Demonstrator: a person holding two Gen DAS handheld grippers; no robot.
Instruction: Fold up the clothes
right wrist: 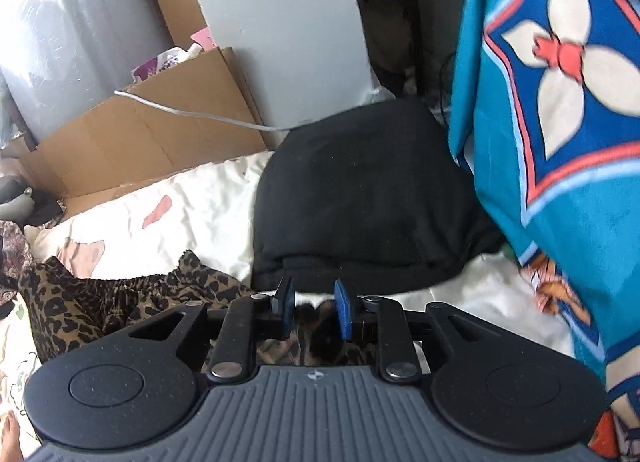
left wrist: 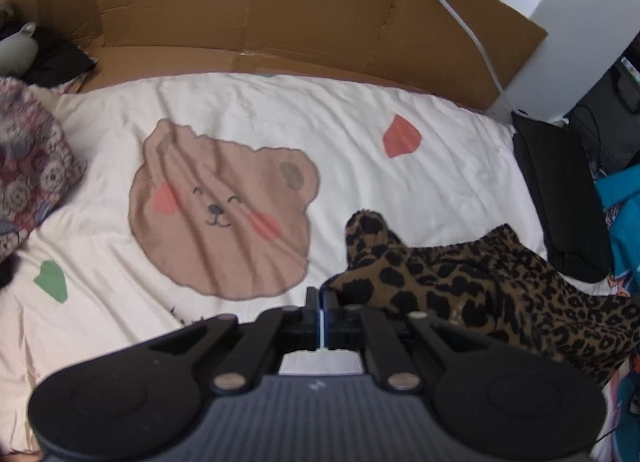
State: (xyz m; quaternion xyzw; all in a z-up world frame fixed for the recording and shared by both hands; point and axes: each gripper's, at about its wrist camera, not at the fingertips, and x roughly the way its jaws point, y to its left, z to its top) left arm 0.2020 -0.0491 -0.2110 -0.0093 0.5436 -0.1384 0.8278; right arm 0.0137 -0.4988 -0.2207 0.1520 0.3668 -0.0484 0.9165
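Note:
A leopard-print garment (left wrist: 480, 294) lies bunched on the white bear-print bedcover (left wrist: 240, 122), with one end standing up in a peak. My left gripper (left wrist: 321, 302) hovers at the garment's left edge. Its fingers are pressed together with only a thin bright slit between them, and the fabric touches the right finger without showing between the two. In the right wrist view the same garment (right wrist: 100, 302) spreads to the left and runs under my right gripper (right wrist: 315, 304). That gripper is open, and leopard fabric shows in the gap between its blue pads (right wrist: 343, 308).
A folded black garment (right wrist: 360, 198) lies on the bed just beyond the right gripper. A teal patterned cloth (right wrist: 560, 142) hangs at the right. Flattened cardboard (left wrist: 260, 10) with a white cable (left wrist: 460, 22) lines the far bed edge. A floral pillow (left wrist: 28, 170) sits at the left.

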